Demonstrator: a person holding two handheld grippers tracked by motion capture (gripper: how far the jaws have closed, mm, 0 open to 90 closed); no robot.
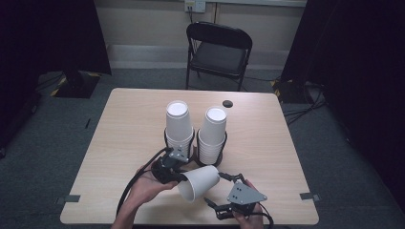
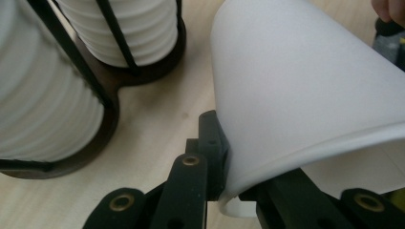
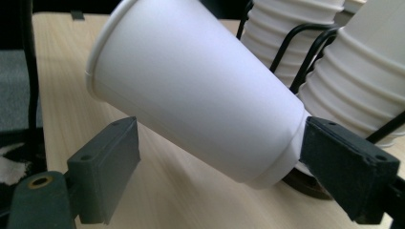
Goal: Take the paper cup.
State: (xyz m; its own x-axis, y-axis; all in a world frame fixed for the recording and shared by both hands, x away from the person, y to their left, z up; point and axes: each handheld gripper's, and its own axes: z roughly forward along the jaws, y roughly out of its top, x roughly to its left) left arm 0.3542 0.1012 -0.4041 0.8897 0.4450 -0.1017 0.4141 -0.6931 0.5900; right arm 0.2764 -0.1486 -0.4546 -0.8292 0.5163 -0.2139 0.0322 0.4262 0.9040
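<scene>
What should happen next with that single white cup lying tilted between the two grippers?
Probably close the right gripper on the cup. The left gripper pinches the cup's rim, holding it on its side above the table, while the right jaws stand open on either side of the cup.

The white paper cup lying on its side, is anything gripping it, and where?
Yes: the left gripper is shut on the white paper cup's rim. The right gripper stands open around it.

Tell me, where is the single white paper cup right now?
In the high view the white paper cup lies tilted near the table's front edge, pinched at its rim by the left gripper, before two cup stacks.
</scene>
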